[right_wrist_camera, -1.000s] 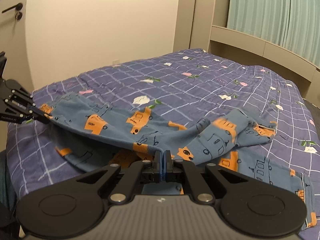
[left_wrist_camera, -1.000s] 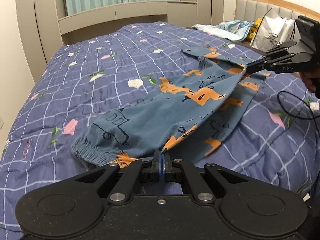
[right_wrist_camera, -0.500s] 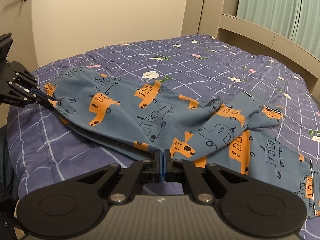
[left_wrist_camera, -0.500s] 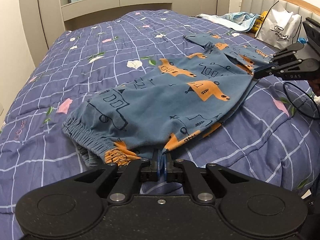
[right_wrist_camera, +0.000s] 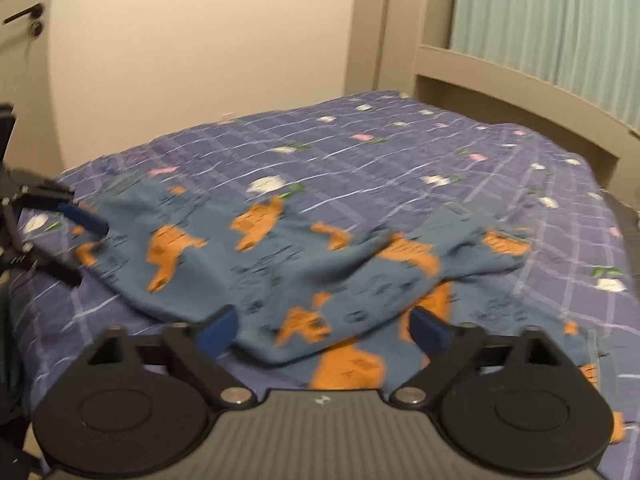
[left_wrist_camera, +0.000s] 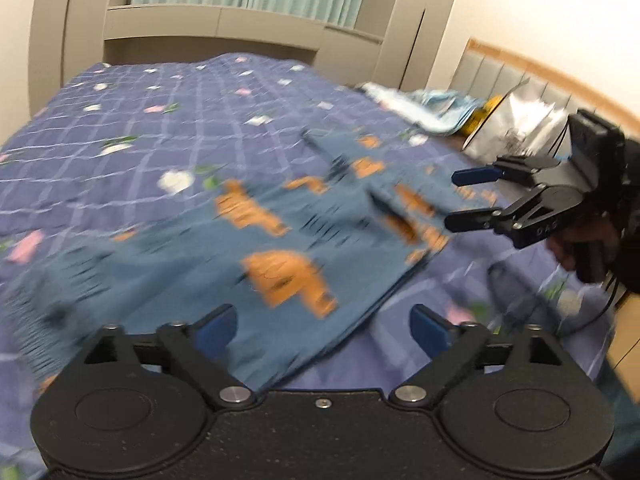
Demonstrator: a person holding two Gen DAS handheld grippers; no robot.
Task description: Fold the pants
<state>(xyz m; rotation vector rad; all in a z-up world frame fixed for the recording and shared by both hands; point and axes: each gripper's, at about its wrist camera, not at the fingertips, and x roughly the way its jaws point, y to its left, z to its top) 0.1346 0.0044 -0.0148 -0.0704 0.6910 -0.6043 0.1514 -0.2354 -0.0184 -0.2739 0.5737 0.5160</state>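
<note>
Nearest the lens, the left gripper [left_wrist_camera: 323, 322] stands with its 2 blue fingers spread wide and nothing between them, and the right gripper [right_wrist_camera: 323, 326] is equally wide and empty — both views are smeared by motion blur. The pants [left_wrist_camera: 256, 248], blue with orange prints, lie loose on the bed just ahead of both grippers, one leg laid over the other, though in the right wrist view the far end is bunched and rumpled rather than flat. The risk, as I judge it, is that the top layer is not squared with the one beneath; a next fold made over those wrinkles would lock them in, and a regrasp that pinches only 1 layer would drag the legs apart. The quilt [right_wrist_camera: 400, 160] is soft and quilted, so cloth may creep when pulled. Beyond lie a white bag [left_wrist_camera: 520, 120], the padded headboard [left_wrist_camera: 500, 76], pale curtains [right_wrist_camera: 552, 28] and a door handle [right_wrist_camera: 22, 14].
</note>
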